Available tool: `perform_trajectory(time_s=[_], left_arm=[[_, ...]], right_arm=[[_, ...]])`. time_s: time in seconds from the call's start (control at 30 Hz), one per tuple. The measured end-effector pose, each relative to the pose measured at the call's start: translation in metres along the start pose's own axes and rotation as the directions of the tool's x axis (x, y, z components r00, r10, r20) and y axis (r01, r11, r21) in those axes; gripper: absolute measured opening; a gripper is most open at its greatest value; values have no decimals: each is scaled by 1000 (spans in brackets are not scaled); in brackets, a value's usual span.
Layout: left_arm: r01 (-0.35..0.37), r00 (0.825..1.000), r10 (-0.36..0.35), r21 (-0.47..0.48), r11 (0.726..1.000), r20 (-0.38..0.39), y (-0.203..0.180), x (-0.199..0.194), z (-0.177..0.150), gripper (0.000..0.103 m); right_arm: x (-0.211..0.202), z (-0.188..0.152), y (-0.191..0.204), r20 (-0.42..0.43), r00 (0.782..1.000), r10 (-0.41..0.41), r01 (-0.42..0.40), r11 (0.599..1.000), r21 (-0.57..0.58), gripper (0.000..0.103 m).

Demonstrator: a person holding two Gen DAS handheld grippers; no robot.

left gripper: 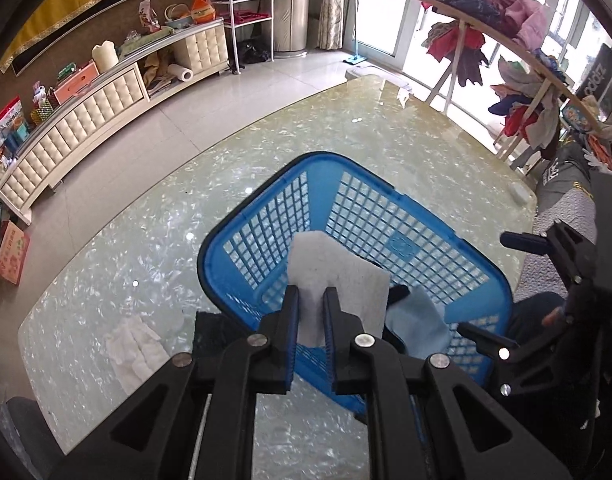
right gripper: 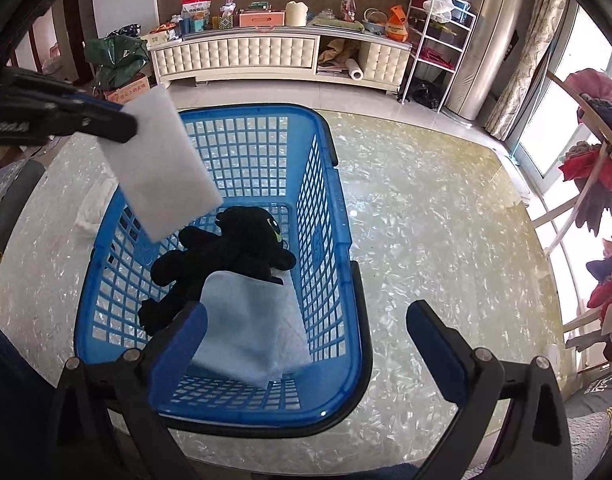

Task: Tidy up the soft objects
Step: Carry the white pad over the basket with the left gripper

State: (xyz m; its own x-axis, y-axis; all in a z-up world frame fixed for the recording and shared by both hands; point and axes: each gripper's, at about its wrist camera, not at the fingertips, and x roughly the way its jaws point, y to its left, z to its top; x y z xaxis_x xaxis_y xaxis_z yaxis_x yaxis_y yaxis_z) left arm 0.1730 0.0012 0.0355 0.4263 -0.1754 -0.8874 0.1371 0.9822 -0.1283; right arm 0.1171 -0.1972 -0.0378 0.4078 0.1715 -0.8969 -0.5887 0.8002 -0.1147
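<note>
Two black grippers are hanging over the blue plastic lattice basket (right gripper: 334, 216) on the glossy marbled table (right gripper: 446, 240). Upper left in the right wrist view, the left gripper (left gripper: 311, 300) is pinching a white rectangular foam sponge (right gripper: 162, 168) above the basket's left rim. Lower down, the right gripper (right gripper: 306, 336) is standing wide open, holding nothing. Inside the basket a black plush toy (right gripper: 230, 252) is lying partly under a pale blue folded cloth (right gripper: 250, 328).

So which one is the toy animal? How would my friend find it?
Find the big blue basket on the shiny table. Inside, on its floor, lies the plush toy, partly under a pale blue cloth. It is the only black, fuzzy thing there, with a green eye.
</note>
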Motion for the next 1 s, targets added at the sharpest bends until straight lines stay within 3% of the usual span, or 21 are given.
perform_trajectory(time_s=[0.37,1.0], left_arm=[[-11,999,11,-12,1000,-40,12,42,20,10],[-98,993,107,154,983,-54,5,76,24,12]], right_arm=[[10,4,-9,-13,1000,28,-28,1000,14,100],[17,4,-12,-37,998,60,-58,997,41,100]])
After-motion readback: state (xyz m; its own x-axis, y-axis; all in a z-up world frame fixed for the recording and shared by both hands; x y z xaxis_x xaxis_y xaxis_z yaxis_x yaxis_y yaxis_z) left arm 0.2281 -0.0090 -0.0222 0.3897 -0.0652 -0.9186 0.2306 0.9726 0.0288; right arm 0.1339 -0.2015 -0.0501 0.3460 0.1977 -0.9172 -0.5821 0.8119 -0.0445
